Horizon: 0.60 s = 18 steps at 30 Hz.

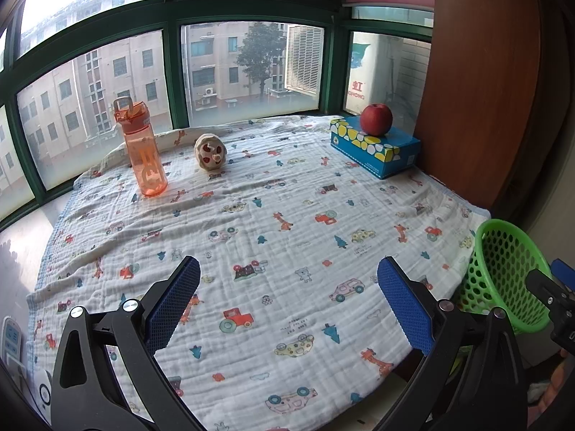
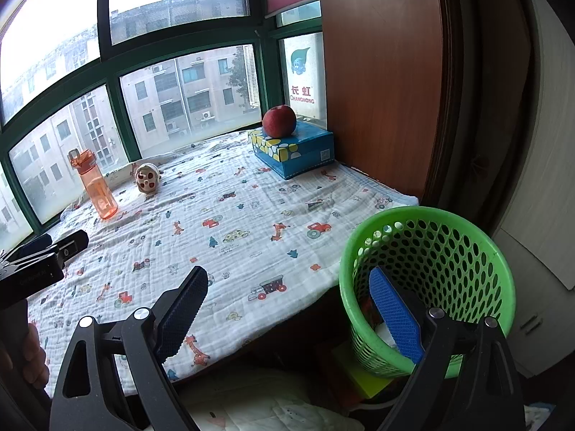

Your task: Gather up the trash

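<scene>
Both pairs of blue-padded fingers stand wide apart with nothing between them. The left gripper (image 1: 287, 298) hovers low over the patterned cloth (image 1: 251, 215), its fingers (image 1: 176, 301) framing a bare patch in the lower middle of the left wrist view. The right gripper (image 2: 291, 309) hangs at the desk's near edge: one finger (image 2: 183, 309) is over the cloth, the other reaches over the rim of the green mesh basket (image 2: 449, 251) at the lower right, where pale scraps lie at the bottom. A hand (image 2: 32, 355) grips the other tool's handle at the lower left edge.

Farther out, an orange water bottle (image 1: 143, 151) stands upright at the upper left of the cloth, a small round stuffed toy (image 1: 210, 152) just beside it. At the upper right a red apple (image 1: 376, 119) sits on a blue tissue box (image 1: 373, 147), next to a brown wooden panel (image 1: 478, 89). Green-framed windows (image 1: 172, 54) curve behind, showing apartment blocks.
</scene>
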Available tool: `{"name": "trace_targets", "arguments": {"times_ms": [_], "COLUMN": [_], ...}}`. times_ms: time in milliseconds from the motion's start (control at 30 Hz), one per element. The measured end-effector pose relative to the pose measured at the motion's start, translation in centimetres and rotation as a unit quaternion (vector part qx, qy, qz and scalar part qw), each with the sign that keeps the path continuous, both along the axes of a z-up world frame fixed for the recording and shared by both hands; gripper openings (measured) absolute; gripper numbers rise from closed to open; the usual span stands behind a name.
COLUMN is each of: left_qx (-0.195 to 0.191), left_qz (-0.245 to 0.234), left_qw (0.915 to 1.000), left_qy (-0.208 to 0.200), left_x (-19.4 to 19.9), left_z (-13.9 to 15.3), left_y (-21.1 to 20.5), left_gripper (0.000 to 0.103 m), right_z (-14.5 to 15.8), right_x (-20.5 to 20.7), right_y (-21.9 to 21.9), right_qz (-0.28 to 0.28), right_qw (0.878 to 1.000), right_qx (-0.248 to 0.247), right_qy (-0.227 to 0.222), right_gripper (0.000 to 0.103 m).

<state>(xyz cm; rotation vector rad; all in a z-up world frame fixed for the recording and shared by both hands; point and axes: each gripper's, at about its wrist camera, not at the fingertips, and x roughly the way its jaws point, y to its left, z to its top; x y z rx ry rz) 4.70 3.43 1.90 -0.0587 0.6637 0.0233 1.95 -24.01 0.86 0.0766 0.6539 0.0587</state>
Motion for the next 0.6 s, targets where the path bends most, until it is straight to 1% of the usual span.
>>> {"name": "trace_targets", "arguments": {"times_ms": [433,600], "left_qx": [-0.001,0.001], "left_qz": [0.0,-0.002], "left_qw": [1.0,1.0], "left_qy": [0.0,-0.009], "left_x": [-0.08,-0.2], "left_z": [-0.12,-0.15], "left_y": [-0.28,-0.56], "left_gripper": [0.097,0.097], "right_z": [-0.05,-0.1], "right_x": [-0.06,-0.09], "right_y": [0.01,0.05], "right_qz": [0.0,-0.001], "right_qw": [1.0,1.0], "right_qx": [0.001,0.001], "right_qy": [0.0,0.0], "right_gripper": [0.088,0.088]}}
